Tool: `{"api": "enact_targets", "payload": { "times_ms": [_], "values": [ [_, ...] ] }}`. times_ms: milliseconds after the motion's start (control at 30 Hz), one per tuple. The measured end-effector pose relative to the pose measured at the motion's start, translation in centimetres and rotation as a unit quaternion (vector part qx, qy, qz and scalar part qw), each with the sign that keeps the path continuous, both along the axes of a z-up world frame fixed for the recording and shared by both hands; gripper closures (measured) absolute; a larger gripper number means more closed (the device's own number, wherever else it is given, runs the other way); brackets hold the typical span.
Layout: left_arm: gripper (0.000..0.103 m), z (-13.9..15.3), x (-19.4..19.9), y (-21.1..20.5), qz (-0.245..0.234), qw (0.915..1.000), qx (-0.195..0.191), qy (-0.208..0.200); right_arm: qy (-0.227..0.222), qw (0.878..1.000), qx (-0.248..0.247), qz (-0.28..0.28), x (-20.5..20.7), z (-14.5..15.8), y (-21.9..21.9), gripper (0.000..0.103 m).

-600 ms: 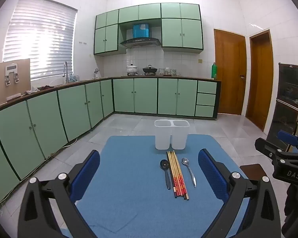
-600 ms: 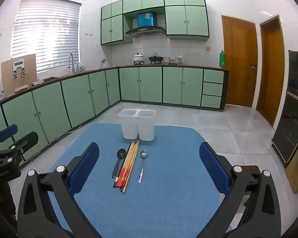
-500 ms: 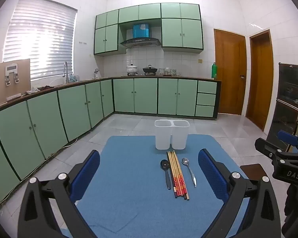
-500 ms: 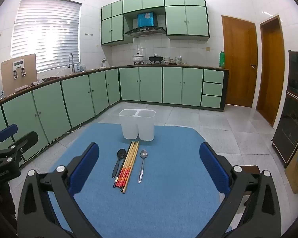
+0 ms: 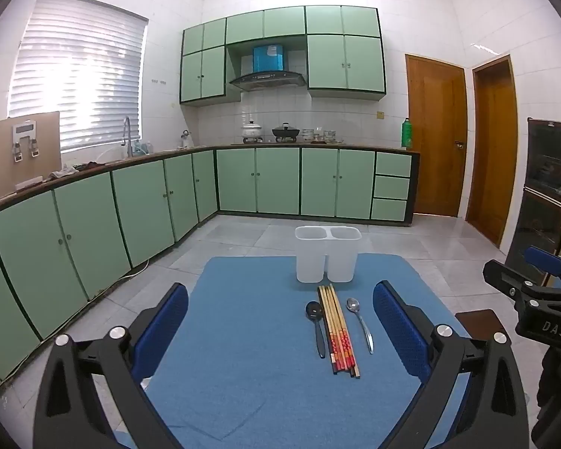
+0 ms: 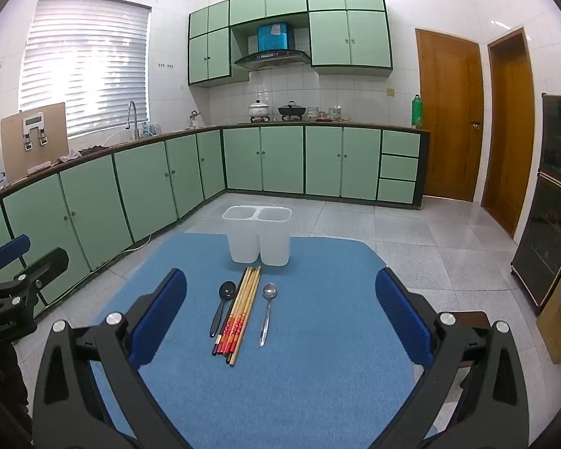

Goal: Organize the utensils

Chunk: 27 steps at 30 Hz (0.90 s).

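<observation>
Ahead of both grippers I see the blue mat [image 5: 243, 336] with the white two-compartment holder [image 5: 327, 252] at its far side and, just before it, a black spoon [image 5: 315, 321], a bundle of chopsticks [image 5: 338, 327] and a metal spoon [image 5: 359, 321] lying side by side. My left gripper [image 5: 280, 321] has its jaws wide apart with nothing between them; so does my right gripper [image 6: 280, 318]. From the left wrist the utensils sit toward the right finger, and the right gripper's body shows at the right edge. From the right wrist they sit left of centre, with the left gripper at the left edge. Against the earlier frames, nothing has shifted. The holder's interior is hidden from both views, and small items on the far counter [image 6: 318, 124] are too small to tell.
</observation>
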<state>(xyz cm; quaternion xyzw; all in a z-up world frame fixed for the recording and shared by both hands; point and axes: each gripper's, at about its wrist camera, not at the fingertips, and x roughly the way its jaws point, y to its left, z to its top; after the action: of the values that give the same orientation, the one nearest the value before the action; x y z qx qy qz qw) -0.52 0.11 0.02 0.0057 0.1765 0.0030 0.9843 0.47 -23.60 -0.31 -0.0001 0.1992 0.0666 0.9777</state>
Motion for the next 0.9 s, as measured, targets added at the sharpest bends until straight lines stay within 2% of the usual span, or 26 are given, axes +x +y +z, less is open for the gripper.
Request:
{"api": "enact_targets", "payload": {
  "times_ms": [800, 900],
  "values": [
    [0.006, 0.72, -0.4, 0.75, 0.0, 1.0, -0.001, 0.0, 0.002, 1.0, 0.0, 0.0, 0.22, -0.22, 0.34, 0.005],
    [0.006, 0.15, -0.06, 0.72, 0.003, 1.0, 0.0, 0.0, 0.002, 1.0, 0.001, 0.0, 0.34, -0.44, 0.32, 0.005]
  ]
}}
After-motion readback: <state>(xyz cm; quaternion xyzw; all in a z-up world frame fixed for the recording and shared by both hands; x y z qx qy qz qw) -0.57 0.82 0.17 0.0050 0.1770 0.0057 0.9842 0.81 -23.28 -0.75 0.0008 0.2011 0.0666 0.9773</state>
